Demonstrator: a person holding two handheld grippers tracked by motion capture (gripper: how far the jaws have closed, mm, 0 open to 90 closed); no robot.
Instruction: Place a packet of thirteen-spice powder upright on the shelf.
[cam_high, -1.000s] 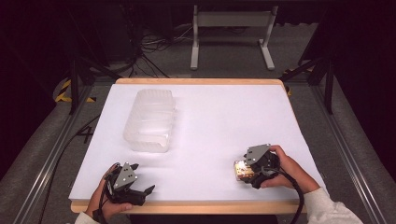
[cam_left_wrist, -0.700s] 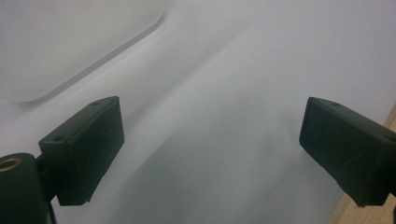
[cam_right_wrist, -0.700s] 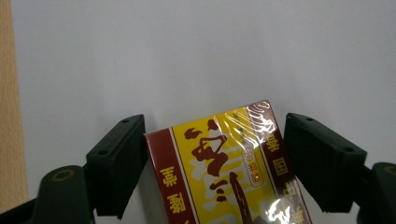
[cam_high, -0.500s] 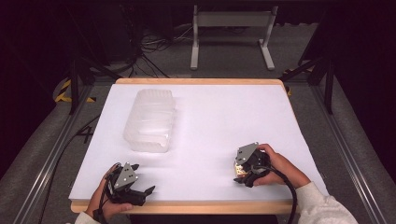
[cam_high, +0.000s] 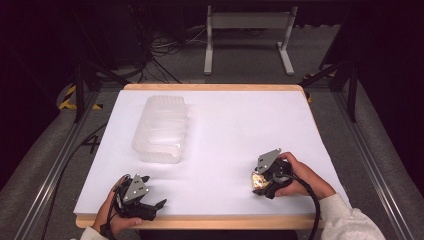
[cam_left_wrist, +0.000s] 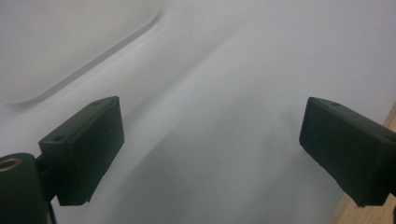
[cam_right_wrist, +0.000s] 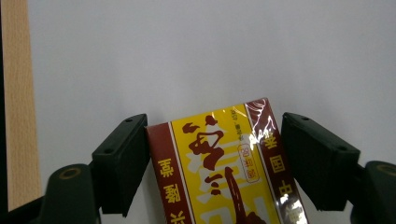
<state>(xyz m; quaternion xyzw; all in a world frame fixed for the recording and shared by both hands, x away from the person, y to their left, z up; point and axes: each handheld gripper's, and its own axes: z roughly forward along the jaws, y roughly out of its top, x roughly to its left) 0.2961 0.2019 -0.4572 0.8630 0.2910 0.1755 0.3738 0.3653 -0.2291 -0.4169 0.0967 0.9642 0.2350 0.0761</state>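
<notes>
A yellow and maroon packet (cam_right_wrist: 219, 172) with printed characters sits between the jaws of my right gripper (cam_right_wrist: 212, 135), which is shut on its two long sides. From above, this gripper (cam_high: 257, 184) rests low over the white table (cam_high: 240, 130) at the front right, with the packet (cam_high: 258, 180) showing at its tip. My left gripper (cam_high: 153, 191) lies at the front left corner, open. Its own view shows the jaws spread wide around bare white surface, the left gripper (cam_left_wrist: 210, 140) holding nothing.
A clear ribbed plastic container (cam_high: 161, 128) stands on the left half of the table, and its blurred rim (cam_left_wrist: 70, 42) lies beyond the left jaws. The table's wooden front edge (cam_high: 200, 221) runs just behind both hands. Cables and a metal stand (cam_high: 247, 30) lie past the far edge.
My right gripper has shifted a little to the left with the packet in it. The left gripper has stayed put.
</notes>
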